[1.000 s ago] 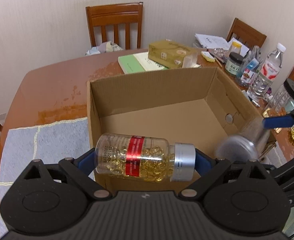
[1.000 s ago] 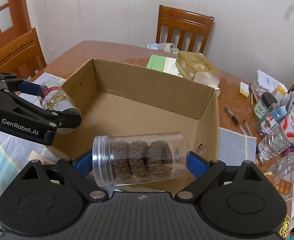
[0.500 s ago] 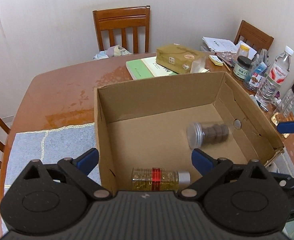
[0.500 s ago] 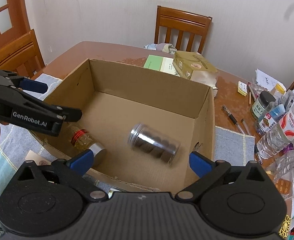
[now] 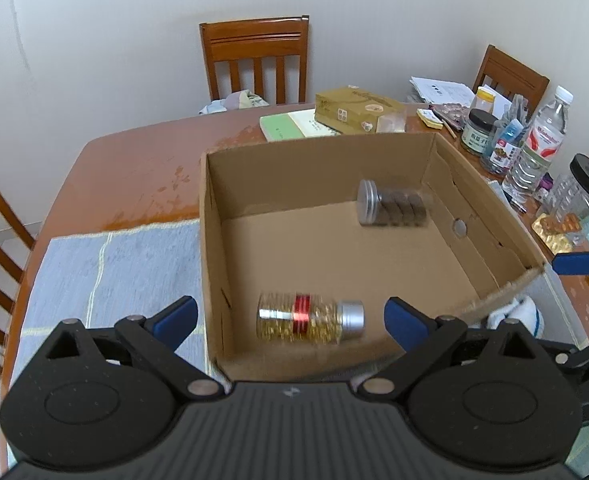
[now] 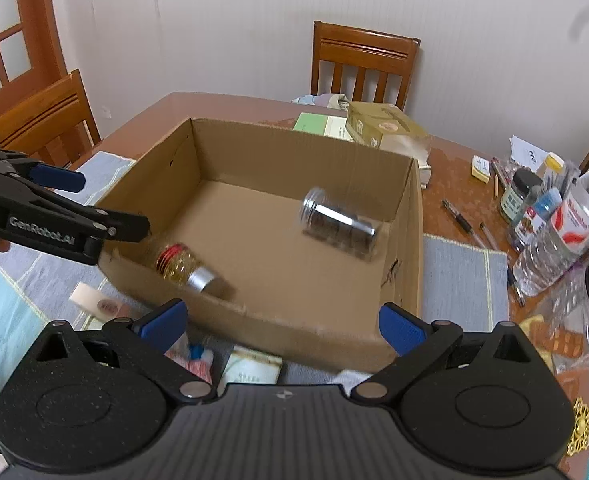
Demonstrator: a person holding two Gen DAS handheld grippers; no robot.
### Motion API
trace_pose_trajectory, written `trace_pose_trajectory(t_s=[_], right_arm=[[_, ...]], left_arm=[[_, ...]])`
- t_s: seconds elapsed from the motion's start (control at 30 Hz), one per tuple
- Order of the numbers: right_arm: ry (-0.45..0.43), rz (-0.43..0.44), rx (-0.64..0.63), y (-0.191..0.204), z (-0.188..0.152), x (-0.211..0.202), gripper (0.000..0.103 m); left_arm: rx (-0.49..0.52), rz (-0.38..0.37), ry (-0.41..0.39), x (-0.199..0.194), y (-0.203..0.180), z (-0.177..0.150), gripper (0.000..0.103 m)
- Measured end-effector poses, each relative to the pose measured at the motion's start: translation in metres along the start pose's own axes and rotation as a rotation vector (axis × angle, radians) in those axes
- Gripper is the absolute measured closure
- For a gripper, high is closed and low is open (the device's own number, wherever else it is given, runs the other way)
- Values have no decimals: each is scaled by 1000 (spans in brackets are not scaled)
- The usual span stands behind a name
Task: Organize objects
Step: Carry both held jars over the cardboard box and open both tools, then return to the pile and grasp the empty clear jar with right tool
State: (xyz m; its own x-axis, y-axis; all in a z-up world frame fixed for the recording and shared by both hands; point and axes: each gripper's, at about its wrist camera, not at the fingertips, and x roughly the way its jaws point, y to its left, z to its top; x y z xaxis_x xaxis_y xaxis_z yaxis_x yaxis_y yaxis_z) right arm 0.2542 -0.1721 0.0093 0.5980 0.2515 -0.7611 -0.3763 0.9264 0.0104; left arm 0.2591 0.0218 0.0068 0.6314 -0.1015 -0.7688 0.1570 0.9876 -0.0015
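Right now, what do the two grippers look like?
Both are matte black plastic with ribbed tops and round side housings. The left gripper and right gripper have blue fingertip pads. White "GenRobot.AI" lettering marks the left one's side.

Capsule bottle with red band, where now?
The clear capsule bottle with red band lies on its side inside the brown cardboard box, at its near-left corner in the left wrist view.
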Motion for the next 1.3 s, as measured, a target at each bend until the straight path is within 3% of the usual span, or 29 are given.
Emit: trace_pose_trajectory(t_s=[0.27,0.7,0.97,1.3], right_arm=[[16,19,25,0,-37,-8,0],[43,-61,127,17,-108,-40,0],[73,-40,29,29,-129,-51,0],[67,124,-178,9,-113,-28,0]], left_arm=[[-38,27,29,-17,-12,-42,3],[-73,-18,24,-48,-14,-105,3],[-134,6,54,-60,-8,-135,3],[-264,126,72,-74,-28,-166,3]])
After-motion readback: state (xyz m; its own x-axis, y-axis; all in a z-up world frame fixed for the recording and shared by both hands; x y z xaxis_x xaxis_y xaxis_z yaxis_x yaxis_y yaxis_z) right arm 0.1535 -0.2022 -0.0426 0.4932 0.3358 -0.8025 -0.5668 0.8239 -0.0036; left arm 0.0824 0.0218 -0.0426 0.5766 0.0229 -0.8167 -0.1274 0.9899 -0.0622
